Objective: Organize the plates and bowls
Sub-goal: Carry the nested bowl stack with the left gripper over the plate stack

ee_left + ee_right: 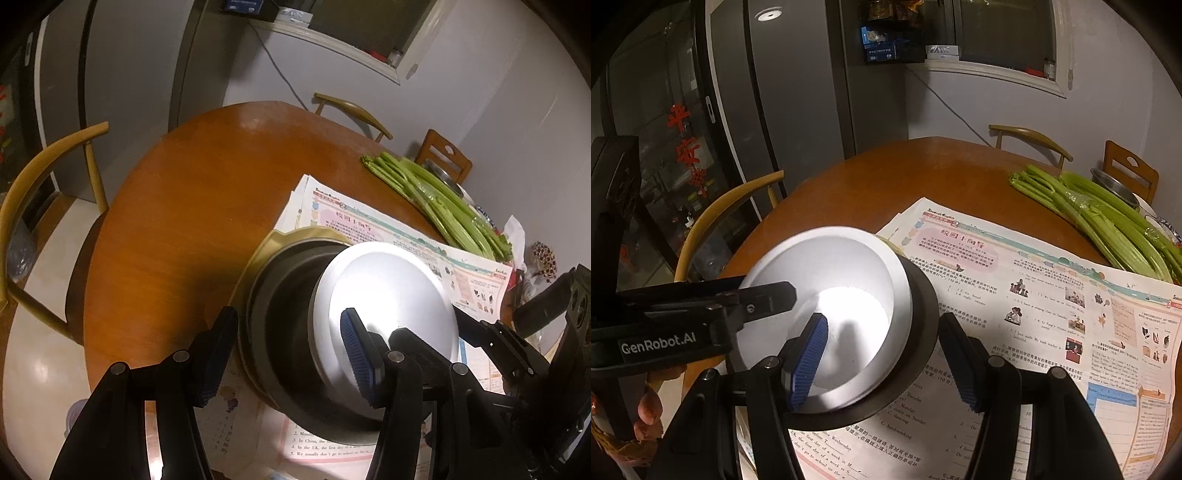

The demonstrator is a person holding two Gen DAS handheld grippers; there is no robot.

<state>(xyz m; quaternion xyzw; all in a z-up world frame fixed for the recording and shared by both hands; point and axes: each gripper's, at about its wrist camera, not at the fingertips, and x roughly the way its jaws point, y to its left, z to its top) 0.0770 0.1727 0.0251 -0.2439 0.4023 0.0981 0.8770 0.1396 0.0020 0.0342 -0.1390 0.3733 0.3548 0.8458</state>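
A white bowl [827,295] sits nested in a dark bowl [919,332], on a yellow plate [314,234] on newspaper. It shows in the left wrist view as the white bowl [391,295] inside the dark bowl [284,332]. My left gripper [291,354] is open, one finger left of the dark bowl's wall, one over the white bowl. My right gripper [886,358] is open and straddles the near rims, left finger inside the white bowl, right finger outside the dark bowl.
Newspaper sheets [1052,295] cover the near part of the round wooden table [192,192]. Celery stalks [1108,218] lie at the right, with a metal bowl [1115,186] behind. Wooden chairs [40,177] stand around the table. A fridge [768,110] stands behind.
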